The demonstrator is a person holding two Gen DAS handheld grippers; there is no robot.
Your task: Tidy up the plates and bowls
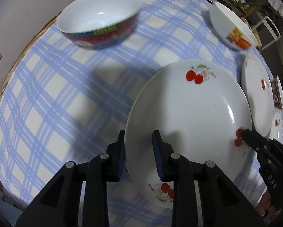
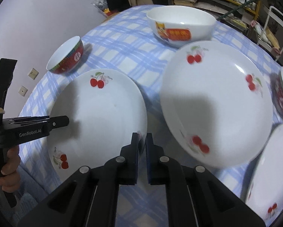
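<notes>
While the left tool (image 1: 139,151) straddles the near rim of a white round ceramic plate with red cherries (image 1: 188,117), its pads look closed on that edge; the right tool (image 2: 142,149), nearly shut, pinches the opposite rim. Judging by this, the plate is mid-carry above the blue-checked bench (image 1: 56,94). Right of it lies a matching cherry plate (image 2: 217,102); stacking onto that calls for level lowering and centring.

Only readable stuff: "GenRobot.AI" printed on the side of the left gripper (image 2: 63,121), and "DAS" on the right gripper (image 1: 244,134). Bowl labels are too blurry.
</notes>
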